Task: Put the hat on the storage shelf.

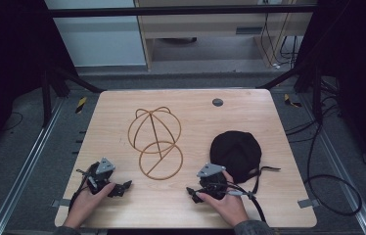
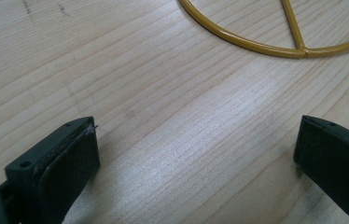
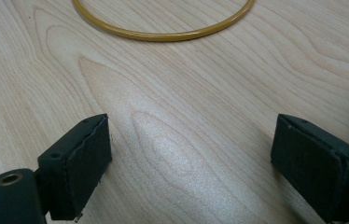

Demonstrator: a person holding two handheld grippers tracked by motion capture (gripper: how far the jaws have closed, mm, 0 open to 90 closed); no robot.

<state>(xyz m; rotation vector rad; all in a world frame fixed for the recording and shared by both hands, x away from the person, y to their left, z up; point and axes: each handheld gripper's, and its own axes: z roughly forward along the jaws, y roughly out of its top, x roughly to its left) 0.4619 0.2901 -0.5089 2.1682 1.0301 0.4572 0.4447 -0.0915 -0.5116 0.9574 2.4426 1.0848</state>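
I hold both tools low at the bottom of the high view: my left gripper (image 1: 122, 188) at lower left, my right gripper (image 1: 194, 194) just right of centre. On each, the jaws stand wide apart with nothing but bare tabletop (image 2: 163, 140) between them.

The yellow wire hat stand (image 1: 154, 142) lies in the middle of the frame, its flat ring base nearest me and its domed cage towards the top. The black cap (image 1: 236, 151) sits right of it, just above my right hand (image 1: 227, 203).

My worry is the stand. It is thin, light wire, so I judge a jaw that catches the ring off-centre would skid it across the smooth wood or tip the dome over. The cap is soft; pinching only a fold could let it sag, and its loose strap (image 1: 264, 170) could snag on my right gripper's cable.

In both gripper views the ring is cut off by the top edge, and a dark sliver at the far right edge of the right gripper view may be the cap. The cap's brim I cannot make out against its dark crown.
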